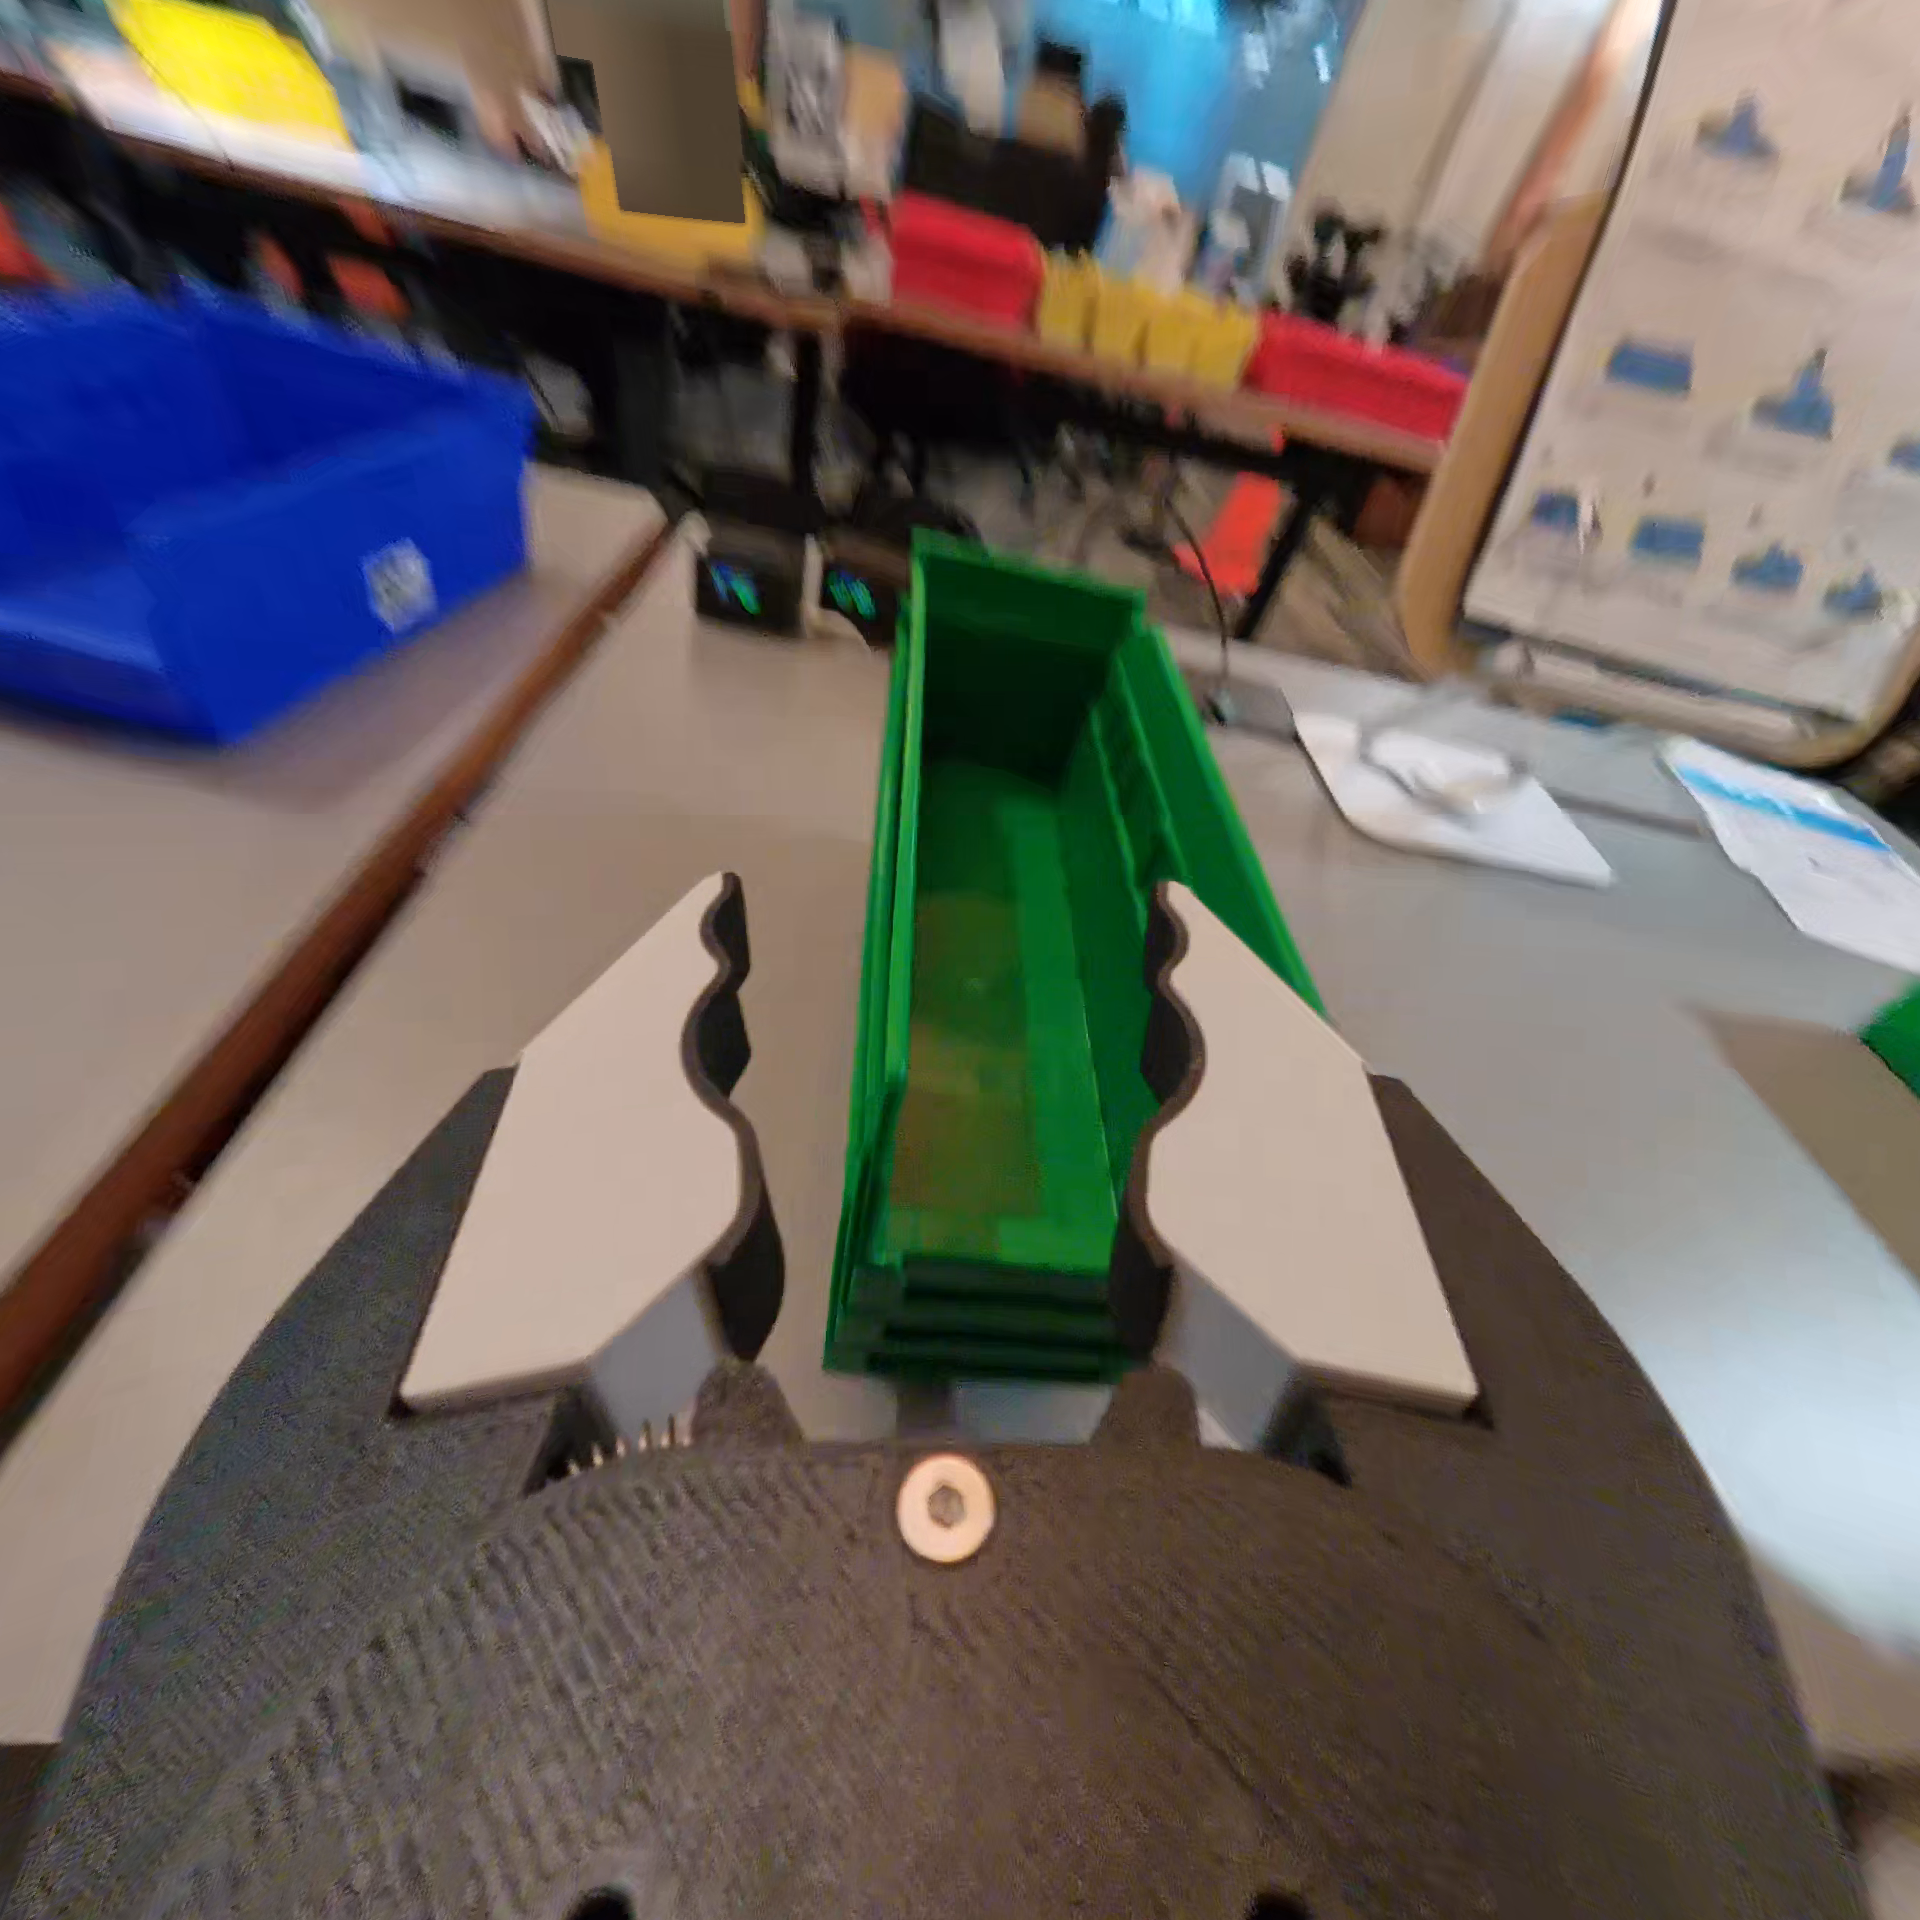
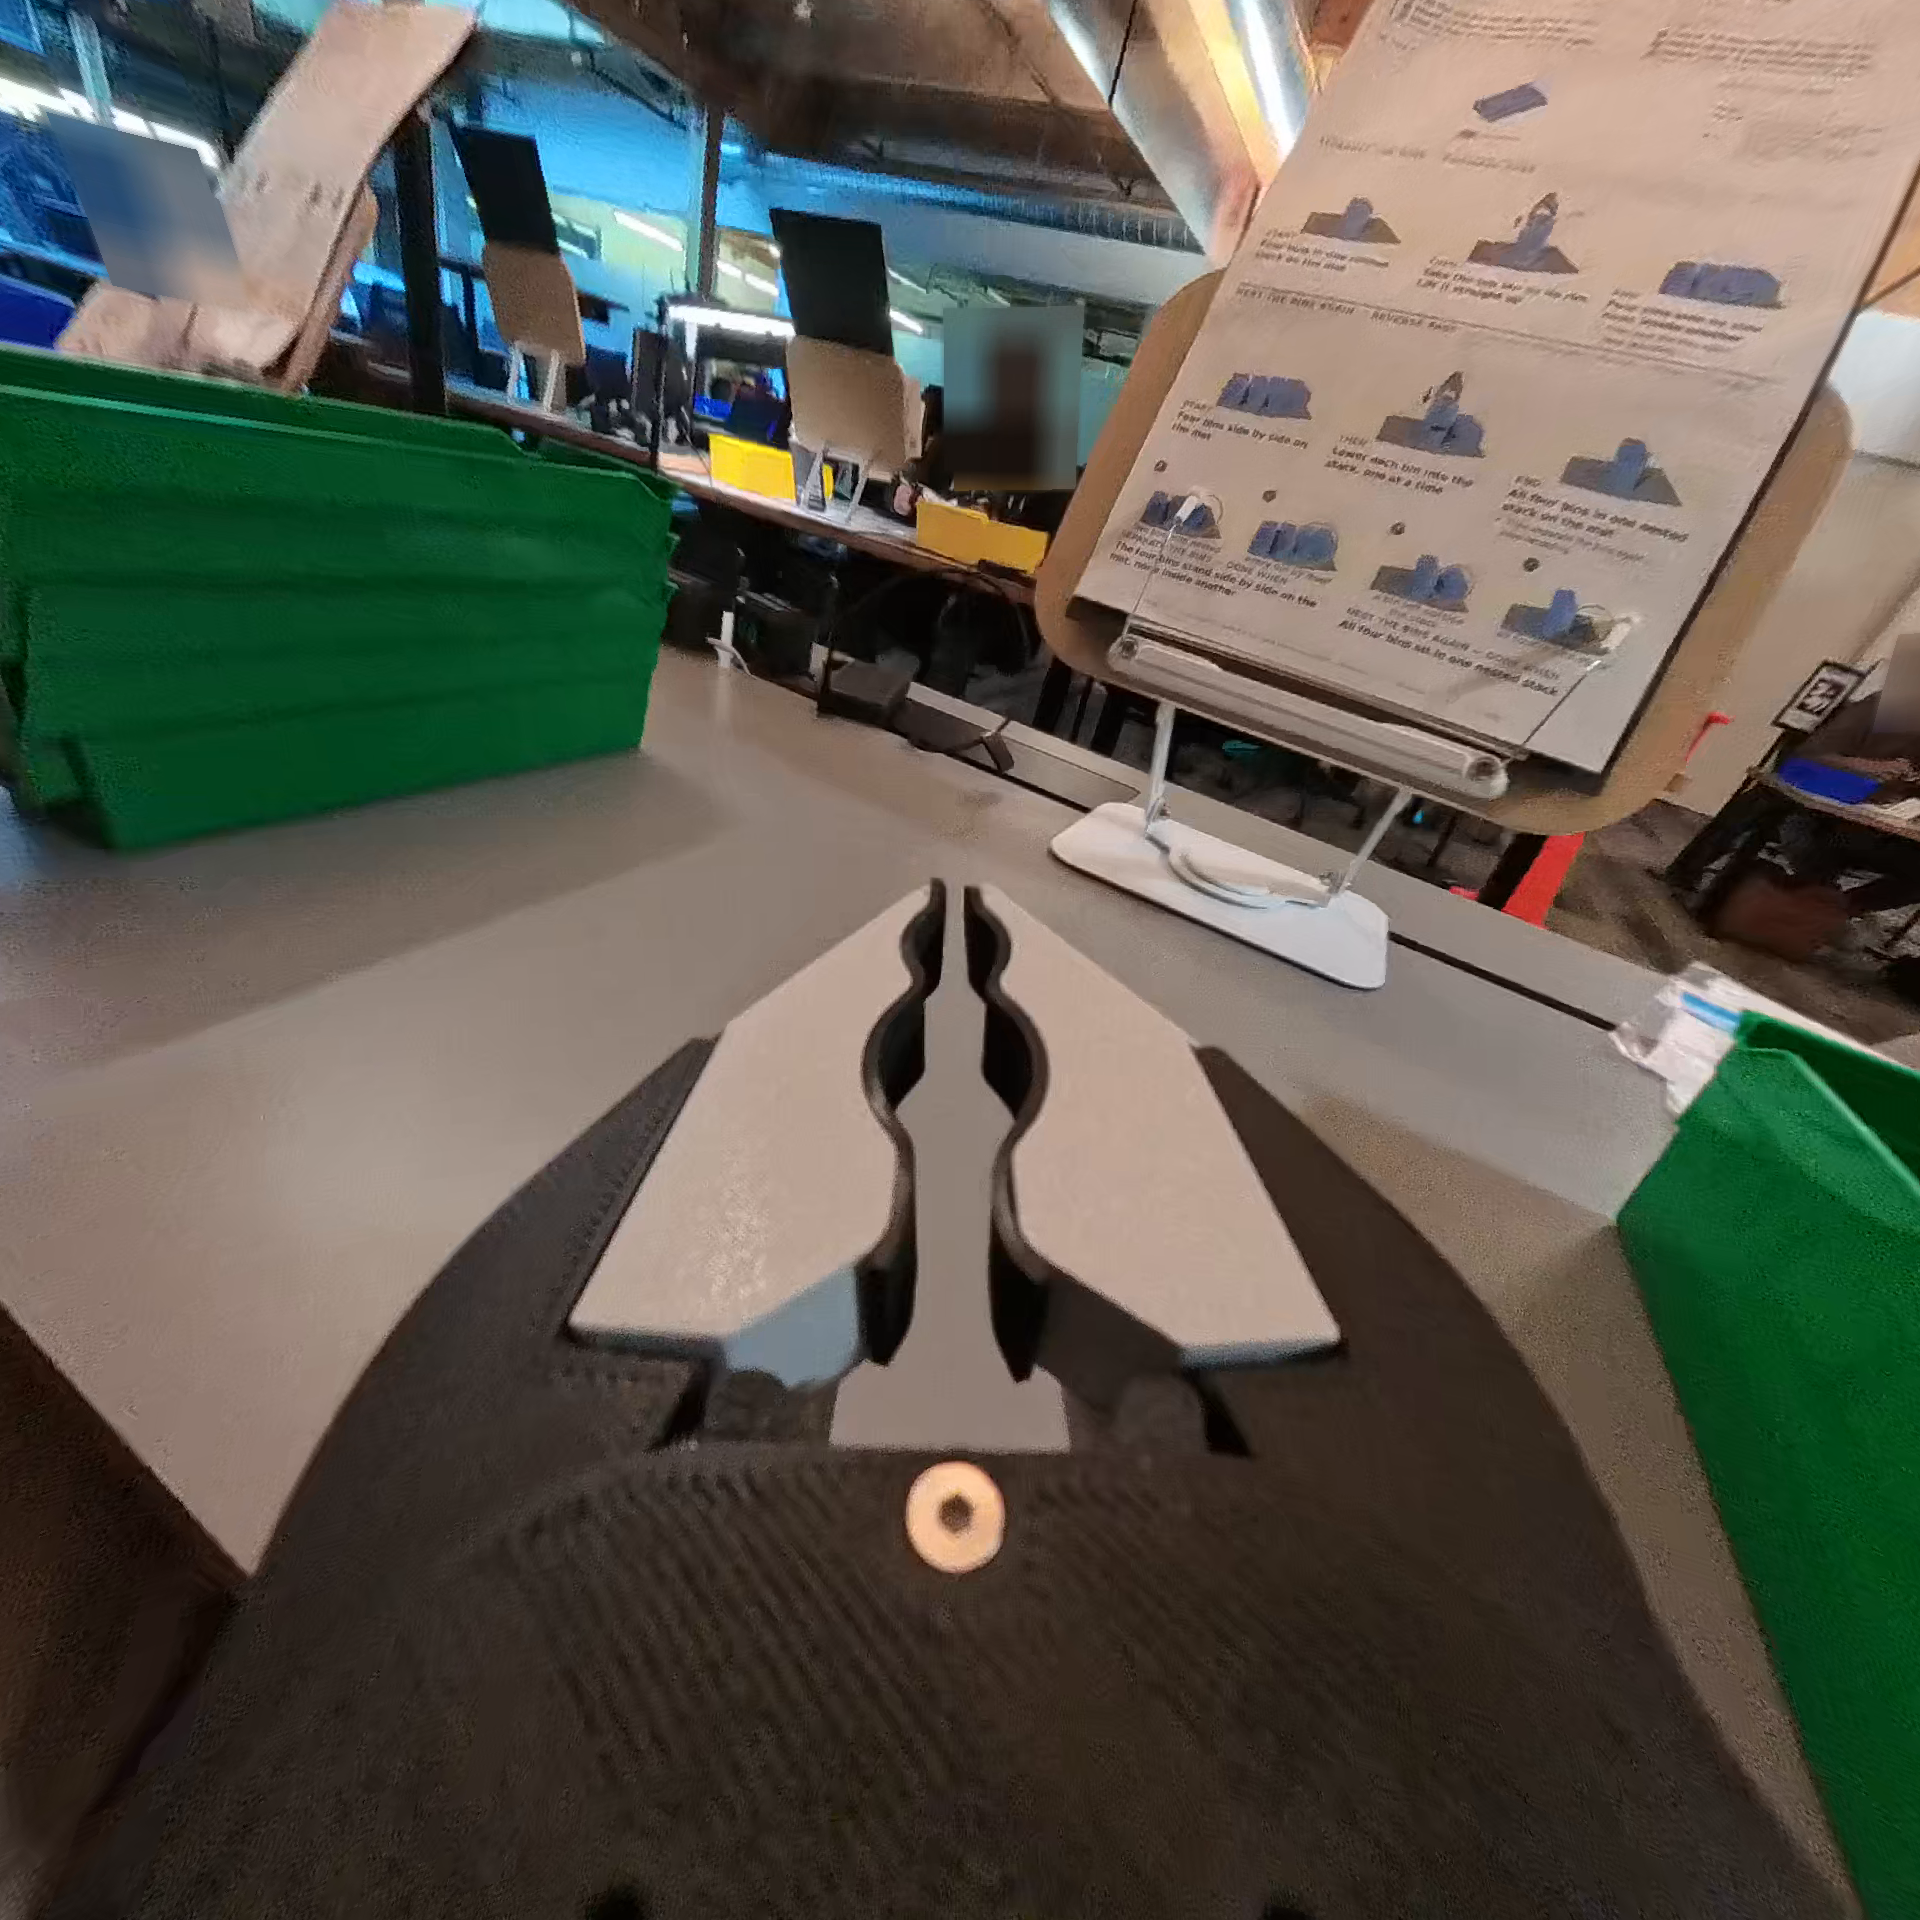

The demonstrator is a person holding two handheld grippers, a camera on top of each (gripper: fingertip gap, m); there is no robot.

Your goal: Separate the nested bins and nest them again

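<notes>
blue bin [image 1: 260, 499] left, document stand [image 2: 1455, 468] right

We see bare grey tabletop [image 2: 395, 1039] lying open ahead of the nearly closed right gripper [image 2: 956, 902], hemmed by the nested green bins [image 2: 343, 623] at left, a document stand [image 2: 1226, 883] ahead-right and a single green bin [image 2: 1808, 1299] at right.

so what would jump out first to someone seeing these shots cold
The bright green nested bins on the grey table, straight ahead of the open left gripper. Next, the blue bin on the neighbouring table, far left. In the right wrist view, the instruction sheet on a stand looms beyond the nearly closed right gripper.
</notes>
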